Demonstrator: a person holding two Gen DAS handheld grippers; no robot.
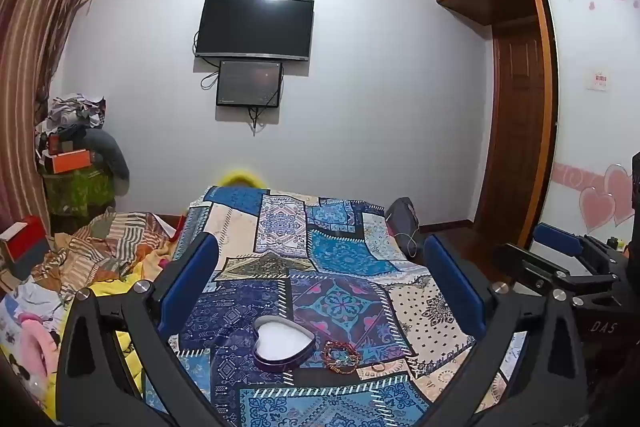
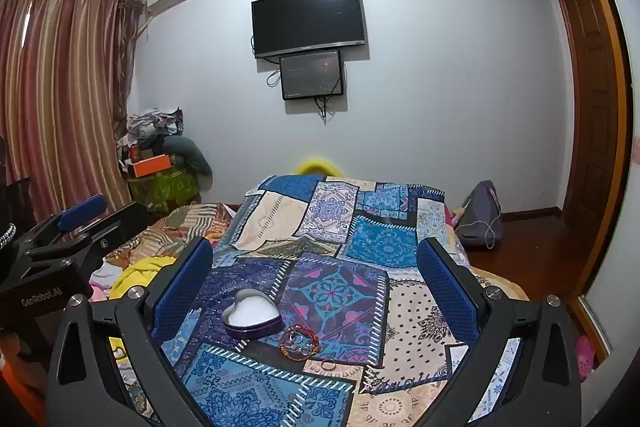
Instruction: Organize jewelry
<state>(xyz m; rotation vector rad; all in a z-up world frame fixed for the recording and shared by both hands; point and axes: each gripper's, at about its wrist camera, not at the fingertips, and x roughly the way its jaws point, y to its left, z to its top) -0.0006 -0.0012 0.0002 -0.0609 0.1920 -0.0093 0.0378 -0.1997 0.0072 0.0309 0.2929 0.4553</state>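
Note:
A heart-shaped purple tin (image 1: pixel 283 343) with a white lining lies open on the patchwork cloth (image 1: pixel 344 251); it also shows in the right wrist view (image 2: pixel 252 314). Beside it on the right lies a pile of beaded bracelets (image 1: pixel 341 355) (image 2: pixel 299 342), and a small ring (image 1: pixel 377 367) (image 2: pixel 329 364) lies farther right. My left gripper (image 1: pixel 320 287) is open and empty, held above and behind the tin. My right gripper (image 2: pixel 316 287) is open and empty, also held above the cloth. Each gripper shows at the edge of the other's view.
The cloth covers a raised surface over a bed. Crumpled blankets and clothes (image 1: pixel 100 251) lie to the left. A grey bag (image 2: pixel 480 215) sits on the floor at the right. Two screens (image 1: pixel 256 27) hang on the far wall; a wardrobe (image 1: pixel 520 87) stands right.

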